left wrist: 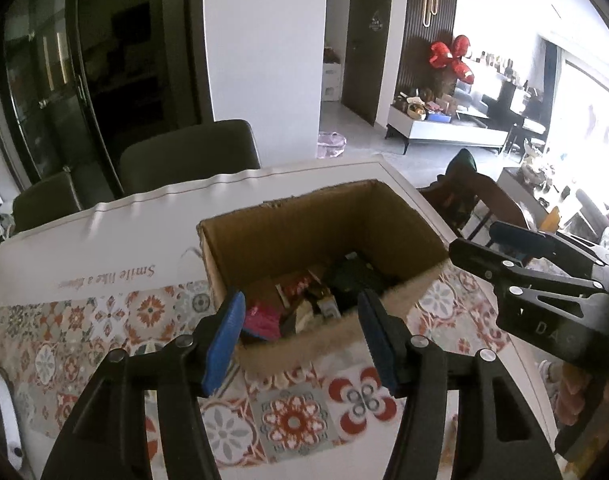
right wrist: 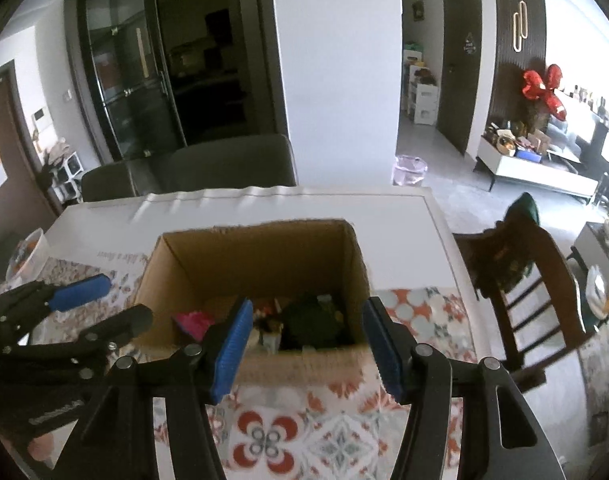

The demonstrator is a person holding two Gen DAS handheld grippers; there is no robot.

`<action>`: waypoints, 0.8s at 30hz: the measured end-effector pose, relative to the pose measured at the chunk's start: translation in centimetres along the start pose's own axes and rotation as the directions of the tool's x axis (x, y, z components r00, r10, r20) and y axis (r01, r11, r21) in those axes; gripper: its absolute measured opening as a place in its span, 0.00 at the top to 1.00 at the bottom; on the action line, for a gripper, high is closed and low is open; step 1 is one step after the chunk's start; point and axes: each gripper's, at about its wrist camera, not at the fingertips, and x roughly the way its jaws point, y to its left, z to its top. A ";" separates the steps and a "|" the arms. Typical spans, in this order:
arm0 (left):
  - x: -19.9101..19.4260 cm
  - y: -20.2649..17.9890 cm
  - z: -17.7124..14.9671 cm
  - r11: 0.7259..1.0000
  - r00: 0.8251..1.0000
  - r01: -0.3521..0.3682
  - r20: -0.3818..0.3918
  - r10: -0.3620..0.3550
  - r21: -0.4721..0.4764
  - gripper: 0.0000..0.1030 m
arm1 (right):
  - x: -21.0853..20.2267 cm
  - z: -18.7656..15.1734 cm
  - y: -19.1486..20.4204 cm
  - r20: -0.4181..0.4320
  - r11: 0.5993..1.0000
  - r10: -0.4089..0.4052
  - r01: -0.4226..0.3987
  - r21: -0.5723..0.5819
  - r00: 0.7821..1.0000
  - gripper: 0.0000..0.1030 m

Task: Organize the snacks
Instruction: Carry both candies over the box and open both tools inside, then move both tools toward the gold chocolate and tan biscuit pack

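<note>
The left gripper (left wrist: 300,336) and right gripper (right wrist: 306,350) hang with jaws apart, holding nothing, over the cardboard box (left wrist: 388,220) on the patterned tablecloth (left wrist: 104,320). The snacks (left wrist: 304,300) lie inside, so packing looks done or nearly so; the next move is probably to back away.

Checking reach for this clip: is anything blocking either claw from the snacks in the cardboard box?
Only the cardboard box itself: its near wall stands between both open claws, left claw and right claw, and the snacks. The top is open.
</note>
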 end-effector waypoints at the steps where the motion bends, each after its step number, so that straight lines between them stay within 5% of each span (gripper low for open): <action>1: -0.6 -0.3 -0.5 1.000 1.000 0.003 0.003 -0.003 0.004 0.44 | -0.7 -0.6 -0.1 0.001 1.000 0.002 -0.002 -0.004 1.000 0.43; 5: -2.8 -2.0 -2.5 1.000 1.000 -0.005 0.015 0.006 -0.010 0.44 | -3.2 -2.6 -0.7 0.029 0.999 -0.009 0.010 -0.032 1.000 0.31; 15: -6.0 -6.7 -7.8 0.991 0.998 -0.066 -0.003 0.066 -0.116 0.44 | -7.4 -6.8 -3.6 0.042 0.990 0.072 -0.067 -0.124 0.996 0.30; 18: -6.6 -8.1 -9.7 0.982 0.995 -0.104 -0.019 0.102 -0.156 0.44 | -8.1 -7.9 -4.3 0.041 0.982 0.112 -0.104 -0.158 0.993 0.18; 24: -7.3 -10.5 -14.2 0.956 0.987 -0.159 -0.061 0.148 -0.247 0.43 | -8.4 -10.3 -5.3 0.000 0.958 0.171 -0.166 -0.232 0.985 0.18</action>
